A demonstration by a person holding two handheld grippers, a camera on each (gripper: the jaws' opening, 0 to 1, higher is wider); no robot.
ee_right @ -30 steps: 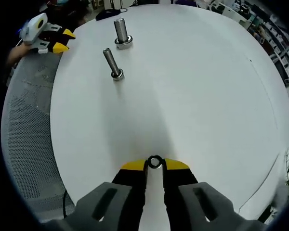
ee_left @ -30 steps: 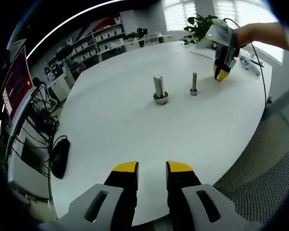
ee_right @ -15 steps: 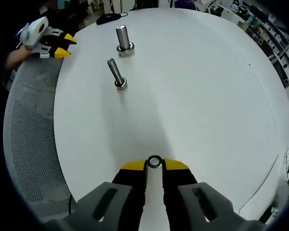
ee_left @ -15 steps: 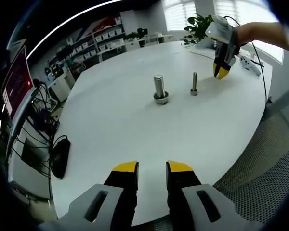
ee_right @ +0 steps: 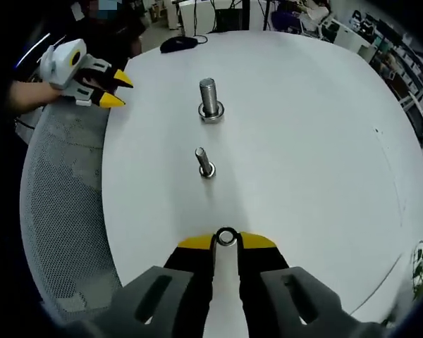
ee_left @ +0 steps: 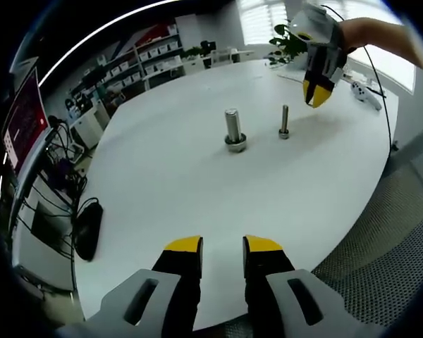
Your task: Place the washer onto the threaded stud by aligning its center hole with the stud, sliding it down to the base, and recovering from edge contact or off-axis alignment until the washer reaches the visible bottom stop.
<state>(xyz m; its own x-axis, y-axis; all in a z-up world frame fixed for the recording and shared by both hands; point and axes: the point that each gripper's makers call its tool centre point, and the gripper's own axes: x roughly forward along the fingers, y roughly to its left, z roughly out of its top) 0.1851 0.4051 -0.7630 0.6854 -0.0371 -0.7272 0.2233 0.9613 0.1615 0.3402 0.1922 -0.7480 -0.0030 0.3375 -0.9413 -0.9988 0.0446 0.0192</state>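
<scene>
A small steel washer (ee_right: 226, 237) is pinched between the yellow tips of my right gripper (ee_right: 226, 239), which is shut on it above the white table (ee_right: 303, 141). Ahead stands a thin threaded stud (ee_right: 205, 161) (ee_left: 284, 122), and beyond it a thick bolt (ee_right: 211, 100) (ee_left: 232, 129) with a washer at its base. In the left gripper view my right gripper (ee_left: 316, 93) hangs above and to the right of the thin stud. My left gripper (ee_left: 222, 245) is open and holds nothing at the near table edge; it also appears at the upper left of the right gripper view (ee_right: 114, 89).
A black mouse-like object (ee_left: 87, 229) lies at the table's left edge. A white controller (ee_left: 363, 90) and a cable (ee_left: 386, 113) rest on the far right of the table. Grey perforated floor (ee_right: 63, 211) borders the table. Shelves and a plant stand behind.
My right gripper has risen and moved toward the thin stud with the washer still held; the stud now sits closer and more centred in its view. The left gripper has not moved.
</scene>
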